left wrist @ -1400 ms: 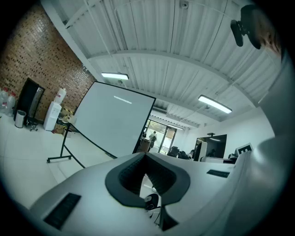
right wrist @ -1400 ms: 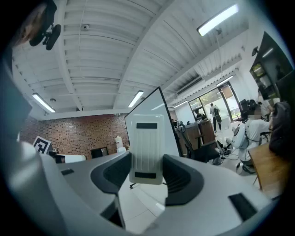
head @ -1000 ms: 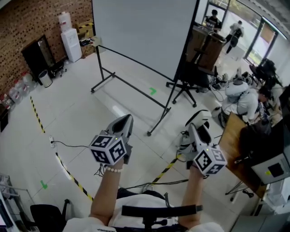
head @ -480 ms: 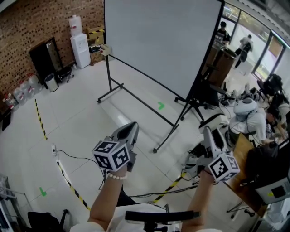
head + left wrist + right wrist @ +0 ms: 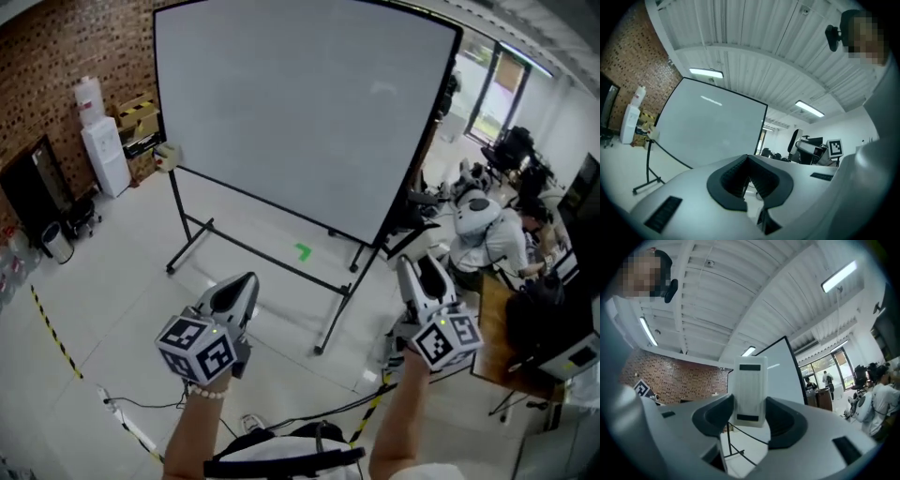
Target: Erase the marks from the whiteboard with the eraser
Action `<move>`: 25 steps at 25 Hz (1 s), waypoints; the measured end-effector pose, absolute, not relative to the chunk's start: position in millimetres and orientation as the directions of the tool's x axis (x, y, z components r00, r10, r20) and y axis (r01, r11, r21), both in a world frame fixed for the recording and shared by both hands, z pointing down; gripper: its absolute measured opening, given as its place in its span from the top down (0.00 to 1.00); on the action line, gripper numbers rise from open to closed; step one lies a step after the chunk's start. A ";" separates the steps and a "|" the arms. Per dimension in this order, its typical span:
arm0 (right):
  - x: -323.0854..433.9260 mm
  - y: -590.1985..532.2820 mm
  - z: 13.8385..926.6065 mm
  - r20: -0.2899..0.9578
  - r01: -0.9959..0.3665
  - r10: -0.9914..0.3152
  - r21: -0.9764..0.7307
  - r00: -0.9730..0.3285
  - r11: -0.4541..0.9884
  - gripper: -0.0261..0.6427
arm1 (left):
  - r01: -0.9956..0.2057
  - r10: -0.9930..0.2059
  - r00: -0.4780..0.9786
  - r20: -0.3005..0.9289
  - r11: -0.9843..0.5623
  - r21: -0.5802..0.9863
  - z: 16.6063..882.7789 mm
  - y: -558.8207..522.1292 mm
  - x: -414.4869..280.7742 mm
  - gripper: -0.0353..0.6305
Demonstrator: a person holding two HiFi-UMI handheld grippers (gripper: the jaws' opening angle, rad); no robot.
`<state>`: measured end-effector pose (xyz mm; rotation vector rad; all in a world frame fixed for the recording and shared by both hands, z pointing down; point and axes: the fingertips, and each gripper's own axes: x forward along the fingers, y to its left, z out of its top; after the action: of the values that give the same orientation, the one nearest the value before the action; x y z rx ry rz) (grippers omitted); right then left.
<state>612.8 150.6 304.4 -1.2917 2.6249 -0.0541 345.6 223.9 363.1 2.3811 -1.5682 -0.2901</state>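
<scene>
Sitting upright between the jaws of the right gripper [image 5: 422, 272], the white eraser [image 5: 750, 390], pinched on both sides, near right in the scene. Pointing toward the whiteboard [image 5: 291, 122], which is standing far centre on a black stand [image 5: 262, 253], well apart from both grippers. Hovering near left, the left gripper [image 5: 747, 161], jaws pressing together on nothing. Sitting far right by the desks, people [image 5: 487, 220].

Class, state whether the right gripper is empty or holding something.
Holding: the right gripper is shut on the white eraser, which stands between its two jaws.
</scene>
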 end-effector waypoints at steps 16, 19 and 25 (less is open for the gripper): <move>567.8 -41.3 250.0 -0.149 -0.942 -0.936 -0.063 -0.318 0.330 0.60 | -0.815 -0.839 0.543 0.025 -0.520 0.257 328.2 -18.8 293.2 0.96; 580.9 -90.2 228.3 -0.134 -0.973 -0.965 -0.015 -0.226 0.230 0.60 | -0.787 -0.810 0.585 0.033 -0.558 0.264 322.1 -72.0 297.7 0.96; 610.7 -169.8 151.2 -0.159 -0.982 -0.972 -0.049 -0.175 0.185 0.60 | -0.721 -0.739 0.674 0.018 -0.652 0.236 291.5 -162.4 319.3 0.96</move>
<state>610.7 -169.8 151.2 -1.9103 2.2946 0.0965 319.3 -162.4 291.5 2.6645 -1.1794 -0.1164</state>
